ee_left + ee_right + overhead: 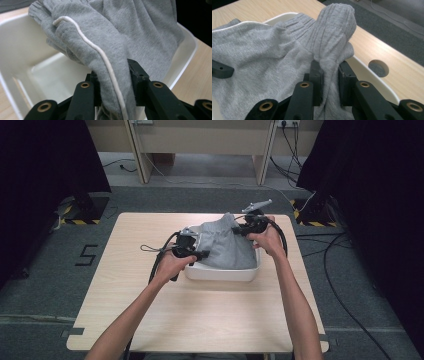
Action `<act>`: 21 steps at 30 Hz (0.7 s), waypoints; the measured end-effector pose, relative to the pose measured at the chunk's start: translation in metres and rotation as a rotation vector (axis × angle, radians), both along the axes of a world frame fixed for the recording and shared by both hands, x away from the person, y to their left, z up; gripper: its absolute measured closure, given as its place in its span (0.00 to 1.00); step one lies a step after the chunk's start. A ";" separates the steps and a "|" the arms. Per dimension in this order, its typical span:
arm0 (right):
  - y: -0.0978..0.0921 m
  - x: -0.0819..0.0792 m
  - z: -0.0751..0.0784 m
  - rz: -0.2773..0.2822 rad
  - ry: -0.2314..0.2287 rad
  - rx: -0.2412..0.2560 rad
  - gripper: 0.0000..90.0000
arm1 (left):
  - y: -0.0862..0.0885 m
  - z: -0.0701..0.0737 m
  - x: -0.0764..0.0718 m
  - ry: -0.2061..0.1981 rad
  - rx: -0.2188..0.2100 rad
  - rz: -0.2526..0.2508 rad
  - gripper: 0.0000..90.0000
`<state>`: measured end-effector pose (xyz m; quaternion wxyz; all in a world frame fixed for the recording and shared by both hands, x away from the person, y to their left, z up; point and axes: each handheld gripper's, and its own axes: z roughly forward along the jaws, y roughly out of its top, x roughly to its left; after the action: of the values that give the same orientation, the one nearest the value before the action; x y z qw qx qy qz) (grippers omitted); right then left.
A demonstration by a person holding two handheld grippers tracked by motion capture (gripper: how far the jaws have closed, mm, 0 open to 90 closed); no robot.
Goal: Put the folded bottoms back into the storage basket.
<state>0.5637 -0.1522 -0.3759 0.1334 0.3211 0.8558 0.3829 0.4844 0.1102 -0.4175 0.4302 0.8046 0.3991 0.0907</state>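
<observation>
Gripping one grey garment [226,244] from both sides, the left gripper [192,253] and right gripper [243,229] are each clenched on a fold, holding it above one white tray [220,274] at table [150,305] centre. The left gripper view alone reveals a white piped seam [100,53]; the right gripper view shows ribbed cuff [334,27] and a round table hole [378,68] at 3 o'clock. Bare wood lies open towards 6 o'clock.
</observation>
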 end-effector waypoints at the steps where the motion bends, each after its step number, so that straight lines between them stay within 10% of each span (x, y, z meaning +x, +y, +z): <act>1: 0.000 0.000 0.000 0.000 0.000 0.000 0.86 | 0.000 0.000 0.000 0.000 0.000 0.000 0.76; 21: 0.010 0.004 -0.038 -0.024 0.090 -0.063 0.85 | -0.003 -0.020 0.004 0.089 0.106 0.000 0.72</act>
<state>0.5677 -0.1425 -0.4138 0.1092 0.3439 0.8687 0.3394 0.4882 0.1074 -0.4375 0.3689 0.8295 0.4125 0.0759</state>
